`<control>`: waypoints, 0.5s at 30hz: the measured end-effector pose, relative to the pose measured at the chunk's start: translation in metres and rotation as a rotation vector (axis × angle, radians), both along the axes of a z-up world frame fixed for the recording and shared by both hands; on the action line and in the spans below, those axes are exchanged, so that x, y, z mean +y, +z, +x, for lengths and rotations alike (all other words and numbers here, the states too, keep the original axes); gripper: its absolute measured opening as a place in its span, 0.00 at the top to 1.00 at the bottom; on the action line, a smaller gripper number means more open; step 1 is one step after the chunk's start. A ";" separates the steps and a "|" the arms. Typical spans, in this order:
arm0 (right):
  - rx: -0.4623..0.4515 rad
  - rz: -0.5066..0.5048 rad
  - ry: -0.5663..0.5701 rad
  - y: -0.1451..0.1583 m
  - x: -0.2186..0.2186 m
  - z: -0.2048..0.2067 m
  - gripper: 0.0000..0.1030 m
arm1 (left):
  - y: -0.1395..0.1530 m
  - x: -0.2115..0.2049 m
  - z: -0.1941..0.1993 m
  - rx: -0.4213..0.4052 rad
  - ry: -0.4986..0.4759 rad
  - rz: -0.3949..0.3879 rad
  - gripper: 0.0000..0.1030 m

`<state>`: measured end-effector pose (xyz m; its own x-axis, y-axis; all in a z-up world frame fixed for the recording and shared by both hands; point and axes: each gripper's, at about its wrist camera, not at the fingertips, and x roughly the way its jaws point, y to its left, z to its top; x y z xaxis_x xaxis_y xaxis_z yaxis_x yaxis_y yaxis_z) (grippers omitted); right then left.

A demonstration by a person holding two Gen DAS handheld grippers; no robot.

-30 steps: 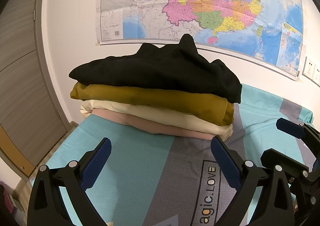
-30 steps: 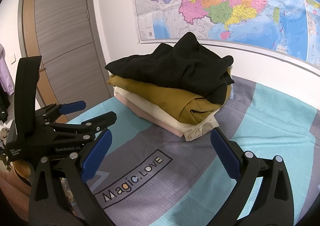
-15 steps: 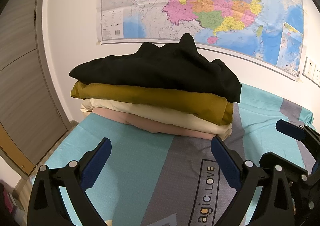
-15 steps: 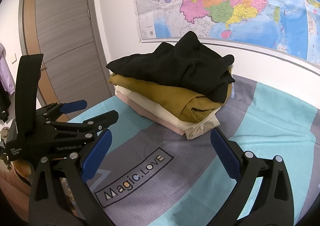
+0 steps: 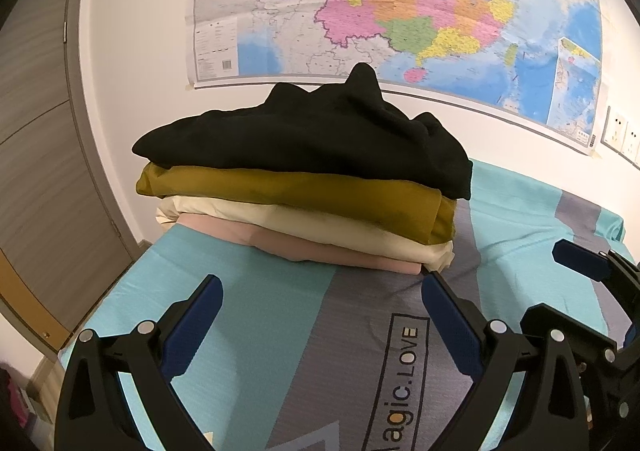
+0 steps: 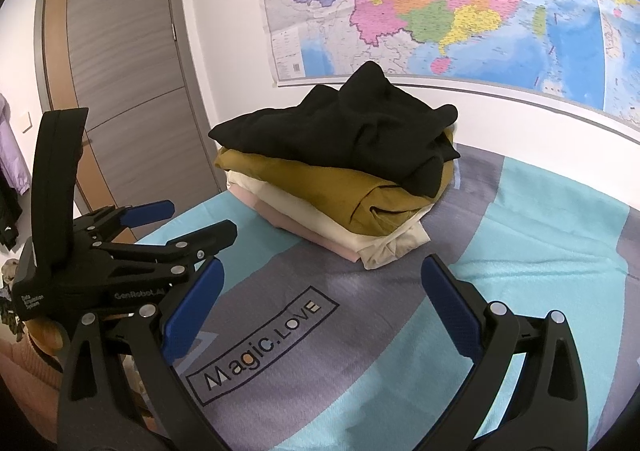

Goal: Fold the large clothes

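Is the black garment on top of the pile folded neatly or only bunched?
Bunched: the black garment lies rumpled with peaks, unlike the flat mustard layer beneath.

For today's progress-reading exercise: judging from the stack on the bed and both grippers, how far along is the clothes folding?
Done: four folded garments are stacked on the bed: black top, mustard, cream, pink at the bottom.
In hand: nothing; left gripper and right gripper are both open and empty.
Left: no unfolded clothes show, though the black top sits lumpy.
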<state>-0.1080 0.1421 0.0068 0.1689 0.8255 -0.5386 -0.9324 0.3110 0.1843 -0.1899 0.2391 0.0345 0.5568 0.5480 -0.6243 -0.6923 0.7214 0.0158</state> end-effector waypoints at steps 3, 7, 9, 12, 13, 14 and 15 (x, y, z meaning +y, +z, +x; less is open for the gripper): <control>0.004 0.004 -0.005 0.000 -0.005 0.001 0.06 | 0.000 -0.001 0.000 -0.005 -0.005 0.002 0.07; 0.016 0.000 -0.032 -0.003 -0.022 0.007 0.06 | -0.003 -0.013 0.007 -0.018 -0.070 -0.008 0.07; 0.022 -0.022 -0.067 -0.007 -0.034 0.013 0.06 | -0.006 -0.020 0.015 -0.012 -0.101 -0.029 0.07; 0.041 -0.066 -0.175 -0.017 -0.065 0.028 0.06 | -0.018 -0.038 0.040 0.022 -0.134 -0.056 0.07; 0.045 -0.087 -0.239 -0.021 -0.082 0.036 0.06 | -0.022 -0.043 0.047 0.027 -0.153 -0.075 0.07; 0.050 -0.110 -0.284 -0.024 -0.093 0.042 0.06 | -0.028 -0.052 0.058 0.037 -0.189 -0.106 0.07; 0.056 -0.137 -0.343 -0.028 -0.107 0.050 0.06 | -0.031 -0.057 0.065 0.042 -0.207 -0.118 0.07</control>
